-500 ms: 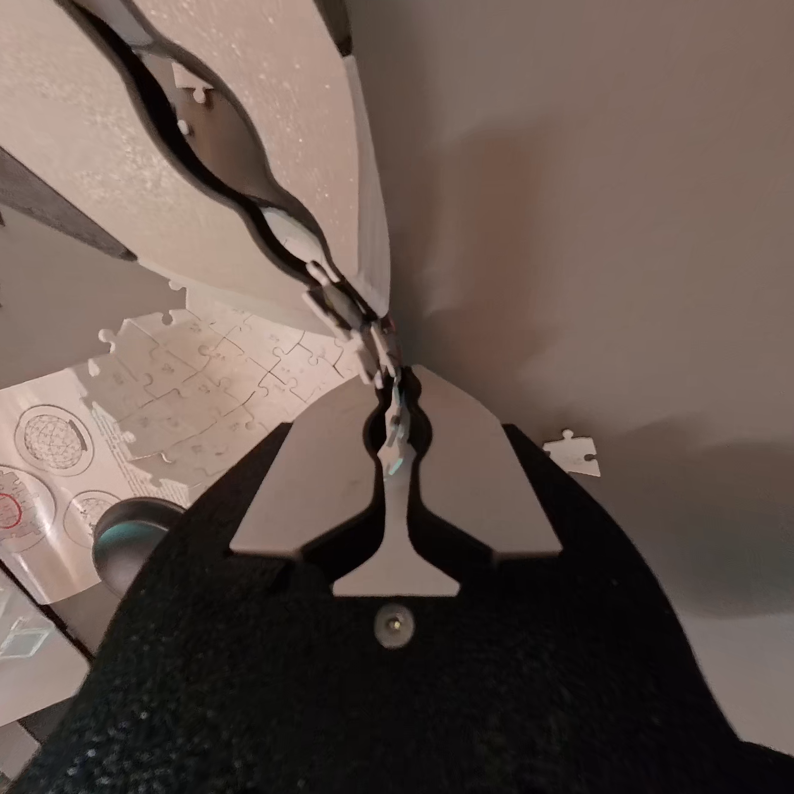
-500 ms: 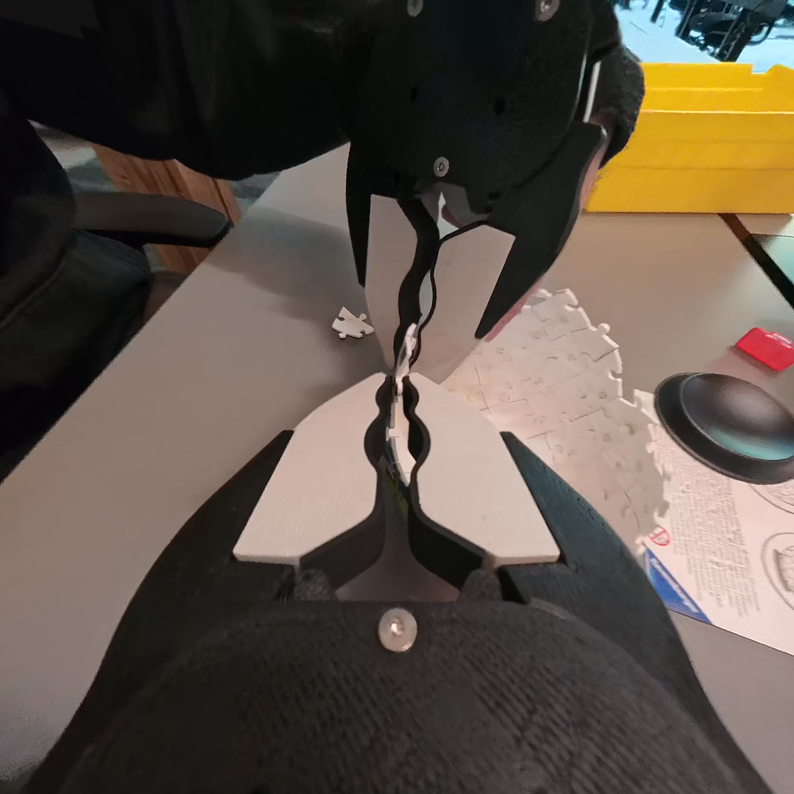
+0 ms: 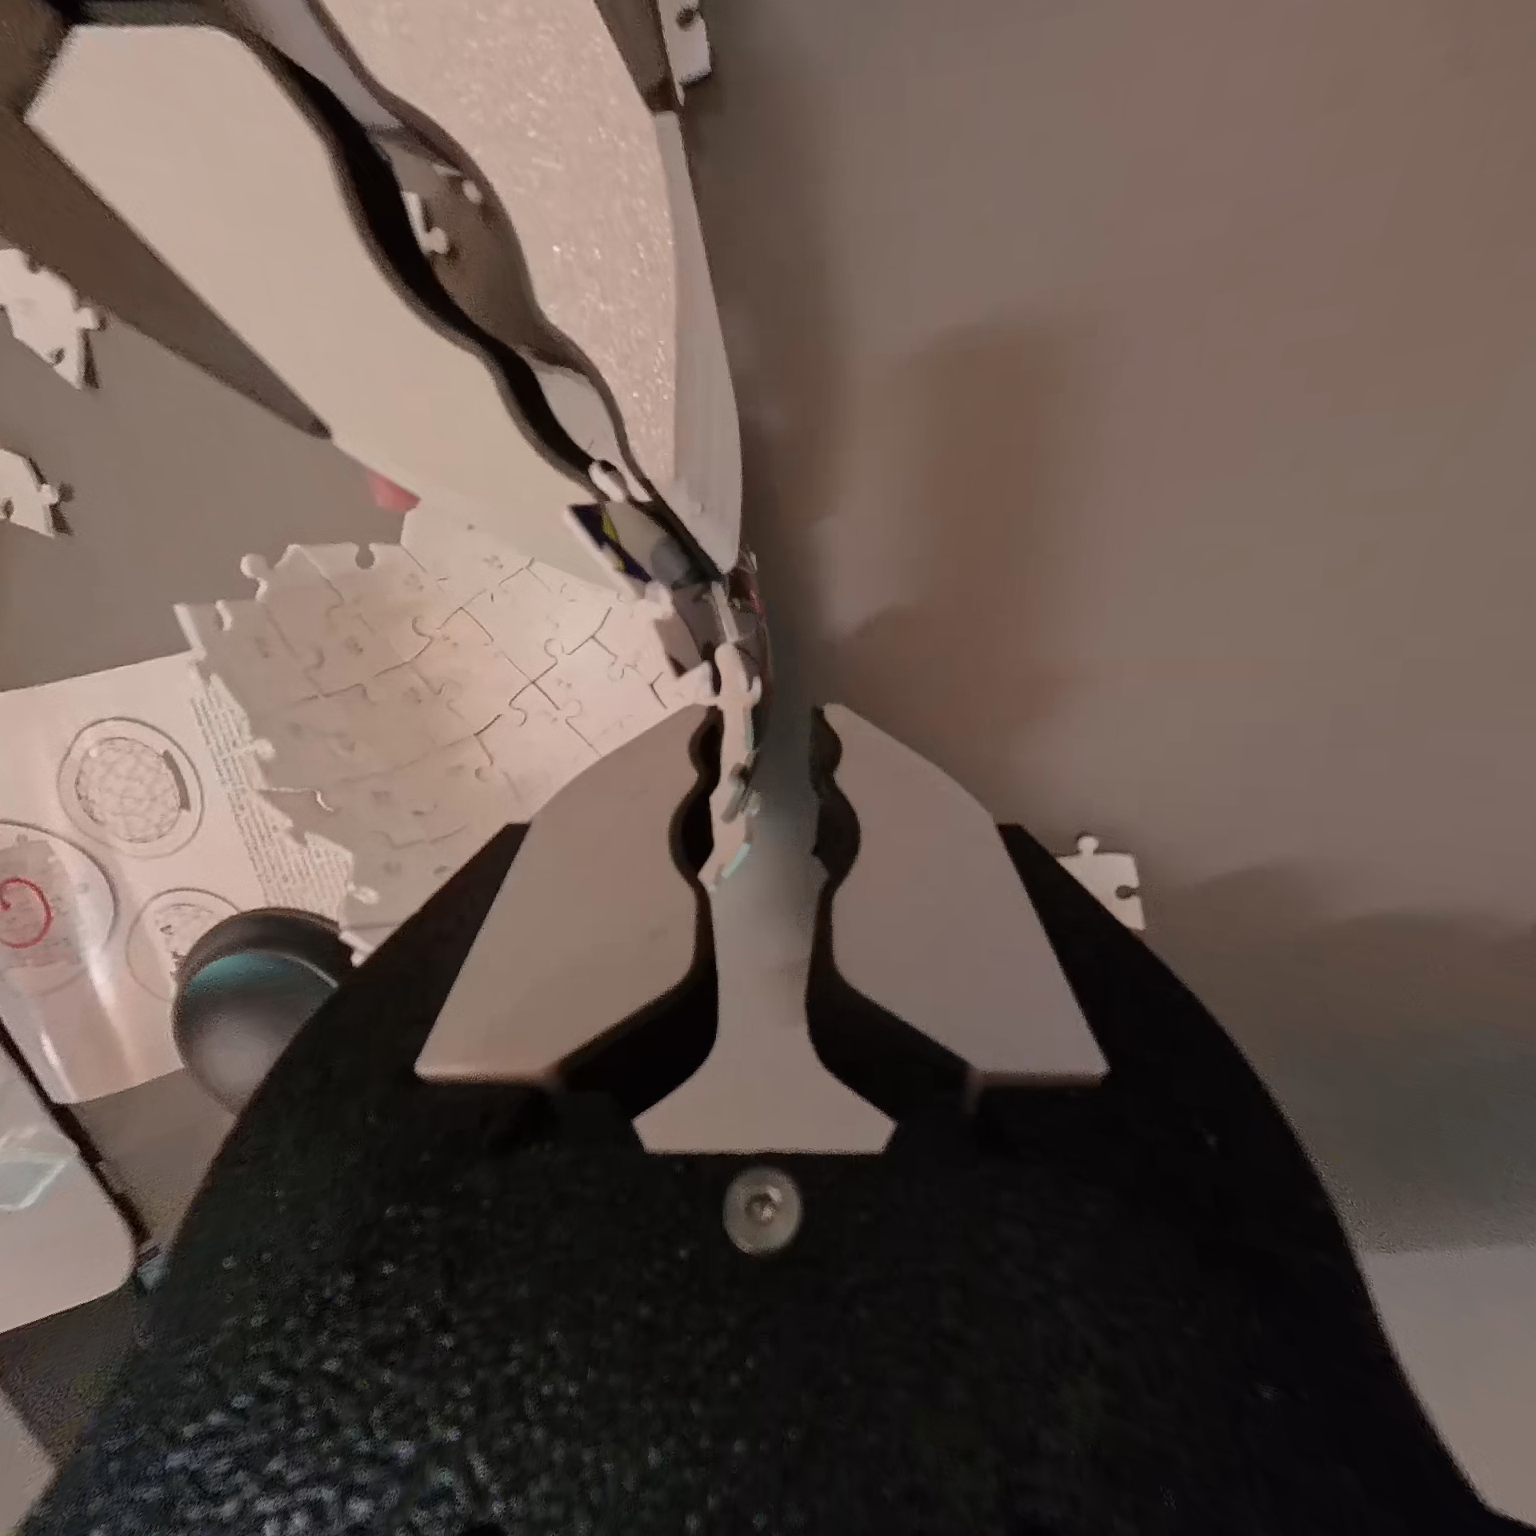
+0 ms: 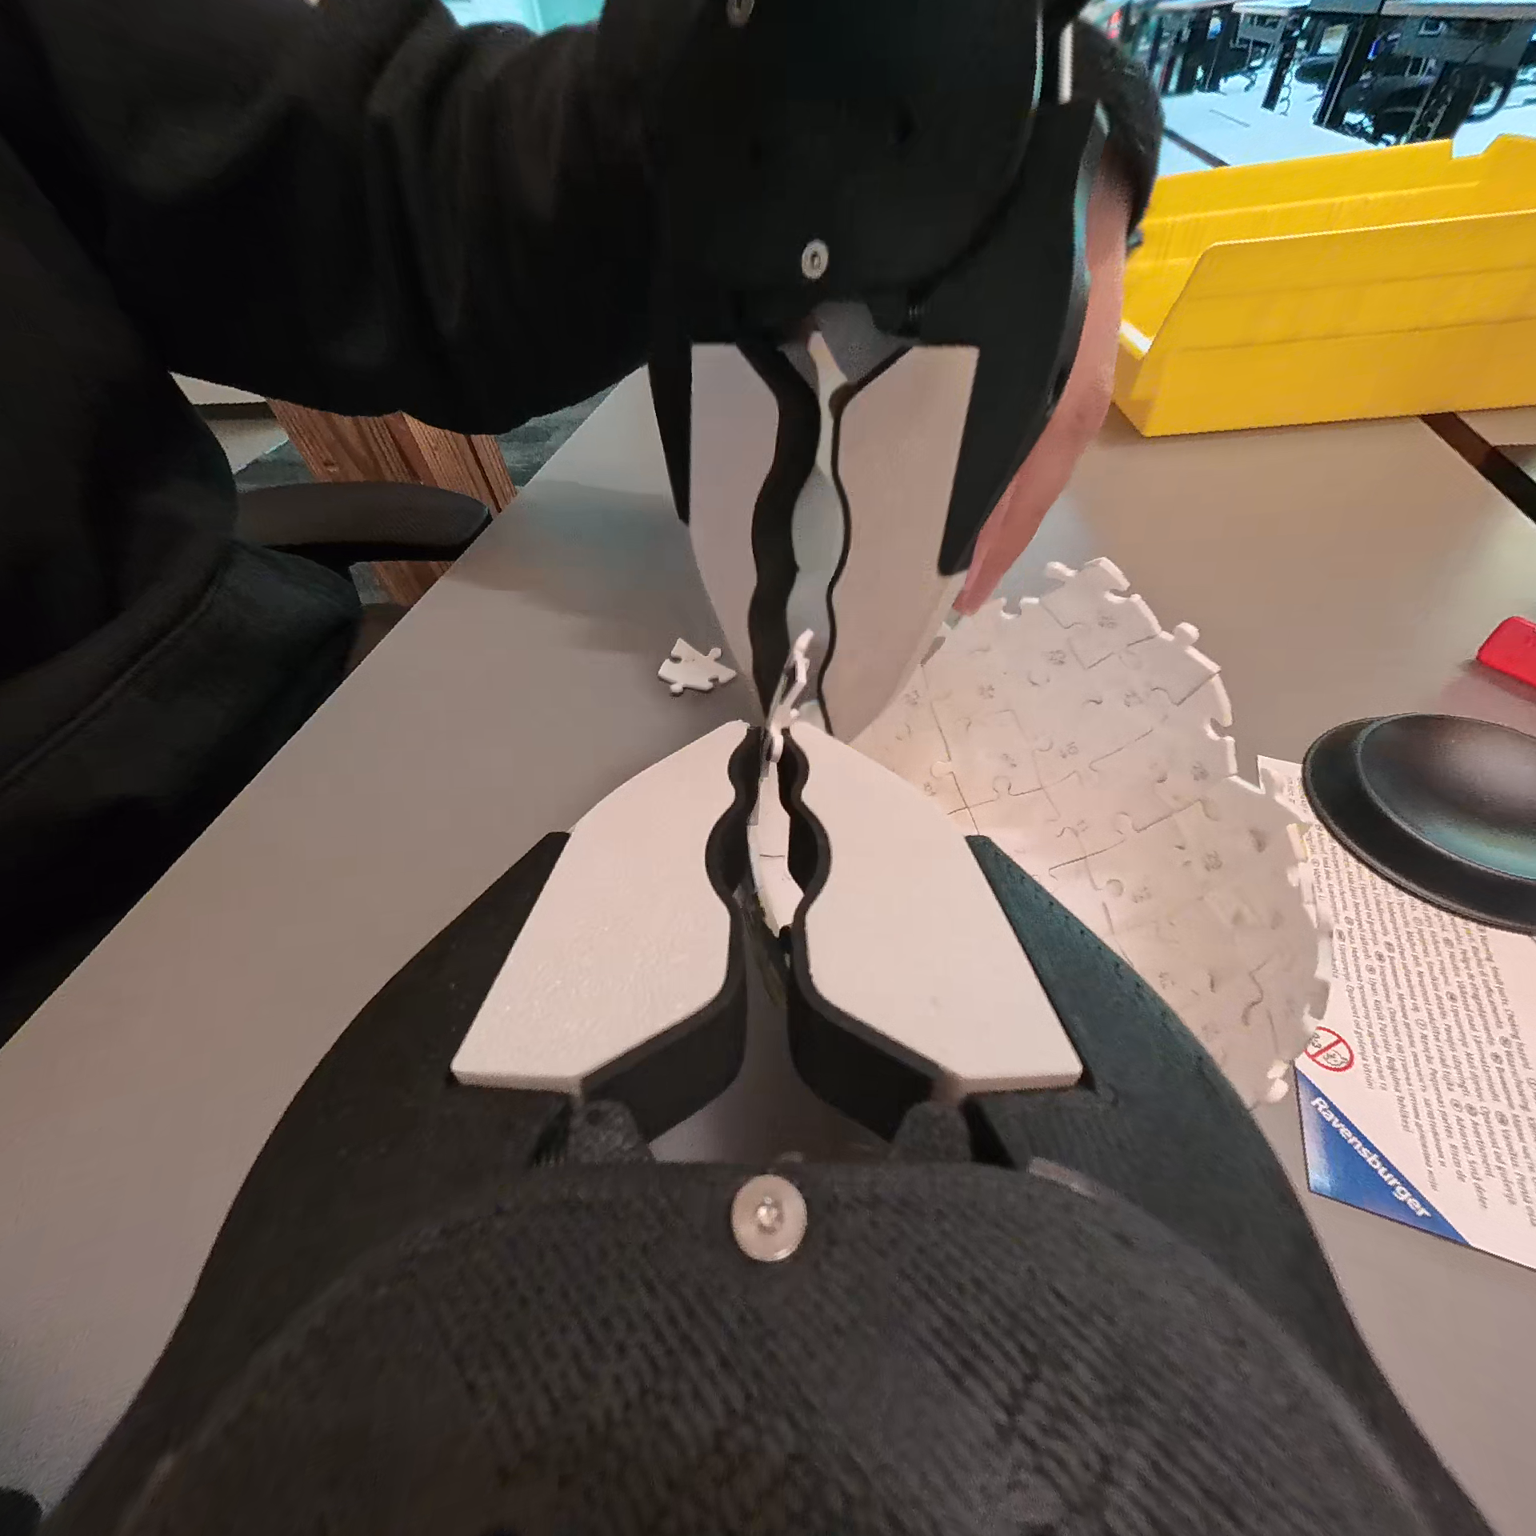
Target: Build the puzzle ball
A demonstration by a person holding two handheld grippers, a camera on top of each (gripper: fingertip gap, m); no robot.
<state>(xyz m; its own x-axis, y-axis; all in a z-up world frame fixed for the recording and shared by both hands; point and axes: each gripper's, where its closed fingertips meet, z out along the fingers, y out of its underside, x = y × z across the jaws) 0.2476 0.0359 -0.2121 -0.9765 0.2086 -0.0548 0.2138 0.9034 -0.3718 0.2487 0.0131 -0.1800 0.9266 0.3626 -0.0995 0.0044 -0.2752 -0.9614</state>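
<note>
My right gripper (image 4: 769, 736) is shut on a short curved strip of white puzzle pieces (image 4: 763, 864) held edge-on above the grey table (image 4: 332, 831). My left gripper (image 3: 765, 715) comes down from above and meets it tip to tip. Its jaws stand slightly apart around the strip's end piece (image 3: 736, 673), which leans on the left finger. The left gripper also shows in the right wrist view (image 4: 794, 706), and the right gripper in the left wrist view (image 3: 723, 565). A large curved section of joined white pieces (image 4: 1080, 790) lies just behind the grippers.
One loose piece (image 4: 694, 665) lies on the table beside the grippers. An instruction sheet (image 4: 1413, 997), a black round stand (image 4: 1454, 798) and a red object (image 4: 1508, 648) are at the right. Yellow bins (image 4: 1330, 291) stand at the back. More loose pieces (image 3: 50, 324) lie farther off.
The left gripper's jaws have parted slightly; they were shut on the end piece before. Both grippers have shifted a little, and the right gripper still holds the strip.
</note>
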